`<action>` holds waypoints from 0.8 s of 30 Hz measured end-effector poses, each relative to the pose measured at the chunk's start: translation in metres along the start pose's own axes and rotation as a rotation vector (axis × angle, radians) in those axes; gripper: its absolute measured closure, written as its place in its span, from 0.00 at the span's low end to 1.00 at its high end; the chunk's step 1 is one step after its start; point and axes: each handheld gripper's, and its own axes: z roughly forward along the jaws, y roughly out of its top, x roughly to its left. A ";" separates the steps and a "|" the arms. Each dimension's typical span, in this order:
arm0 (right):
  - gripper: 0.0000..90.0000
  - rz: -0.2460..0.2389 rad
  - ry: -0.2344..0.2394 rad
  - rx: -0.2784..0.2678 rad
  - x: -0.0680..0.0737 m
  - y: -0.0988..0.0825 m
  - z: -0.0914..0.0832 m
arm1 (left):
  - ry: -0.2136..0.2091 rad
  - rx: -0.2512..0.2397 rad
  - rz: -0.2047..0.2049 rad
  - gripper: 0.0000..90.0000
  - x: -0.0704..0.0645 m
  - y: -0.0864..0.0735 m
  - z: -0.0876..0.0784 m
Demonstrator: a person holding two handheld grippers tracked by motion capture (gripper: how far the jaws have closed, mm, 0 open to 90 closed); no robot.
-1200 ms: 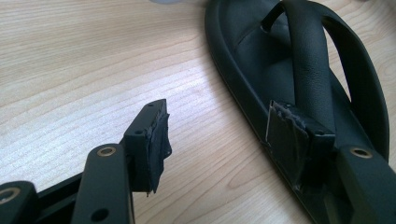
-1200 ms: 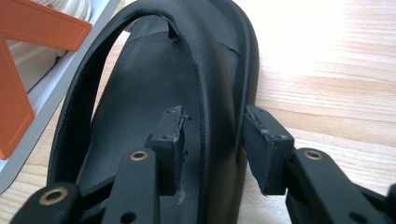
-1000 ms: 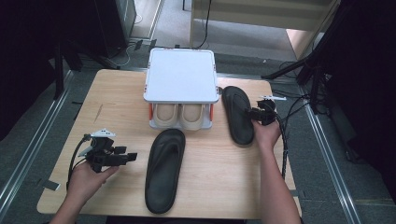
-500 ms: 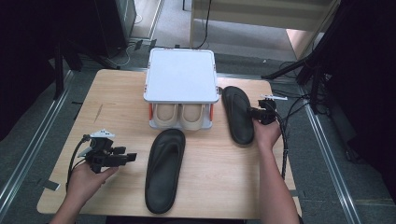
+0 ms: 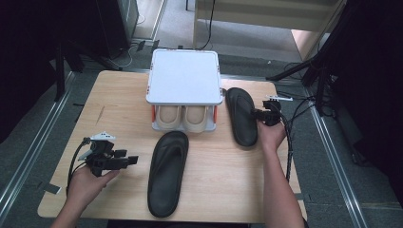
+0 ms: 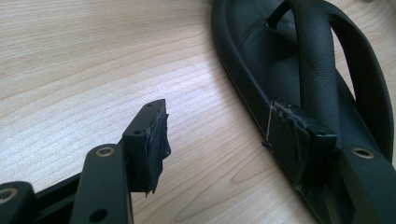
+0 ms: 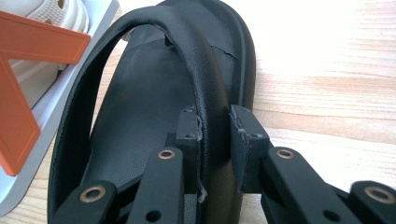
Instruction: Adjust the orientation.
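In the high view, a small white shoe rack [image 5: 184, 76] is seen at the back of the desk [image 5: 119, 109], with a beige pair of shoes [image 5: 183, 118] on its lower level. One black sandal [image 5: 167, 171] lies in front of the rack, and a second black sandal [image 5: 241, 115] lies just right of it. The right hand-held gripper [image 5: 259, 115] is placed at that second sandal's outer edge; the left hand-held gripper [image 5: 132, 159] is held just left of the front sandal, apart from it.

In the left gripper view, the jaws are spread wide with bare desk between them, and the front sandal [image 6: 303, 70] is seen behind the right jaw.

In the right gripper view, the jaws have just been closing and are now clamped narrowly on the sandal's strap [image 7: 205, 98].

The grasping step is judged to be in hand. A lift by the strap and a carry toward the rack are called for next, with the sole kept level.
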 end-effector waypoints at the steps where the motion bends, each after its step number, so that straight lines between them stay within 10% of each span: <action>1: 0.85 -0.002 0.007 0.001 0.001 0.001 -0.001 | -0.001 0.001 0.000 0.43 0.000 0.000 0.000; 24: 0.85 -0.044 0.024 -0.006 0.019 -0.011 -0.043 | -0.031 -0.004 0.033 0.43 -0.001 0.012 0.007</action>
